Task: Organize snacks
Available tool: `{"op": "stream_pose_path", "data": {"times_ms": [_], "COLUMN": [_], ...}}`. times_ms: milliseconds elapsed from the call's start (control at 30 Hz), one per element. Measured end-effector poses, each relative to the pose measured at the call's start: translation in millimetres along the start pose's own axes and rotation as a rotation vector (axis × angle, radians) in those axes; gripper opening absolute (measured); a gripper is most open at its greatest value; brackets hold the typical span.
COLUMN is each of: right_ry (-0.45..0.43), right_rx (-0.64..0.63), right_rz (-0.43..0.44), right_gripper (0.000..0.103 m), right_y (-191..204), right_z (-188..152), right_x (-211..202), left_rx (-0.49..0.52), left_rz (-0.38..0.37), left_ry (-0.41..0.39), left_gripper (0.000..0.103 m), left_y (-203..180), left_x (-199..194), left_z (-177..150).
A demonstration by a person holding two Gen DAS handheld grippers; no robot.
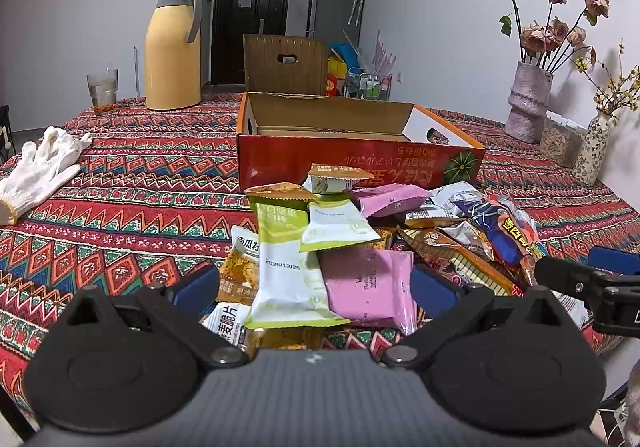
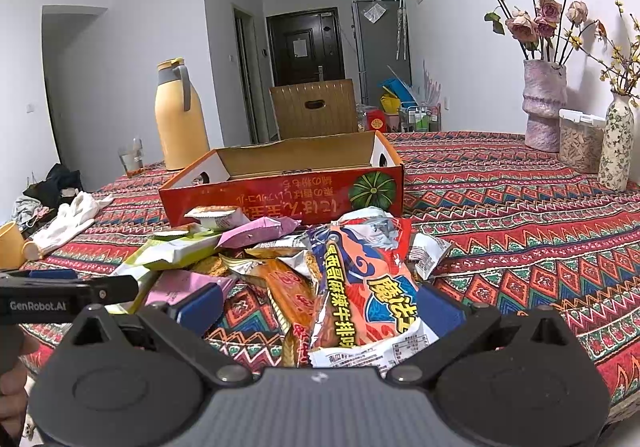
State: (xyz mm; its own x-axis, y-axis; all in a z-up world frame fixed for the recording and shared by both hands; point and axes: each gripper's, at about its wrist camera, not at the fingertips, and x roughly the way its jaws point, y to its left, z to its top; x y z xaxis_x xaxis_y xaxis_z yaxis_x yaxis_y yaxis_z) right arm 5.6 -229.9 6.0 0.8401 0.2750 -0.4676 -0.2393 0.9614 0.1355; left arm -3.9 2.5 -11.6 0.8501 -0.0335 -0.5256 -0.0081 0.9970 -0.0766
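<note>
A heap of snack packets point(image 1: 360, 239) lies on the patterned tablecloth in front of an open red cardboard box point(image 1: 352, 163), whose inside looks empty. My left gripper point(image 1: 316, 287) is open, its blue pads either side of a green-and-white packet point(image 1: 284, 279) and a pink packet point(image 1: 368, 287). In the right wrist view the same box point(image 2: 280, 191) stands behind the heap. My right gripper point(image 2: 320, 307) is open around a long orange-and-blue packet point(image 2: 368, 287). The left gripper point(image 2: 60, 295) shows at that view's left edge, and the right gripper point(image 1: 592, 279) at the left wrist view's right edge.
A yellow thermos jug point(image 1: 174, 47) and a glass point(image 1: 103, 91) stand at the back left, white gloves point(image 1: 40, 167) to the left. Vases of dried flowers point(image 2: 544, 107) and a clear container point(image 2: 580, 139) line the right wall. A chair back point(image 1: 286, 65) rises behind the box.
</note>
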Motion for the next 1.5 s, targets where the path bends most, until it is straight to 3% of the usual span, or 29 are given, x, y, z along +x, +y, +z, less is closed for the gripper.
{"op": "stream_pose_path", "data": {"times_ms": [833,1067,1500], "right_ry": [-0.004,0.033,0.082], "right_rx": [-0.023,-0.032,-0.063], "right_rz": [-0.046,-0.085,-0.064], "right_gripper": [0.103,0.103,0.101], "right_y": [-11.2,-25.8,-31.4], "right_z": [-7.1,-20.4,-34.5], "right_x": [-11.0,-9.7,8.3], "left_rx": [-0.008,-0.002,0.006], "left_rz": [-0.007,-0.007,0.01], "left_ry": [0.015,0.032,0.052], "left_gripper": [0.103,0.103,0.103], "left_y": [-2.1,-6.6,-11.1], "left_x": [-2.8,-4.7,-2.0], "left_z": [-1.3,-4.9,-5.5]}}
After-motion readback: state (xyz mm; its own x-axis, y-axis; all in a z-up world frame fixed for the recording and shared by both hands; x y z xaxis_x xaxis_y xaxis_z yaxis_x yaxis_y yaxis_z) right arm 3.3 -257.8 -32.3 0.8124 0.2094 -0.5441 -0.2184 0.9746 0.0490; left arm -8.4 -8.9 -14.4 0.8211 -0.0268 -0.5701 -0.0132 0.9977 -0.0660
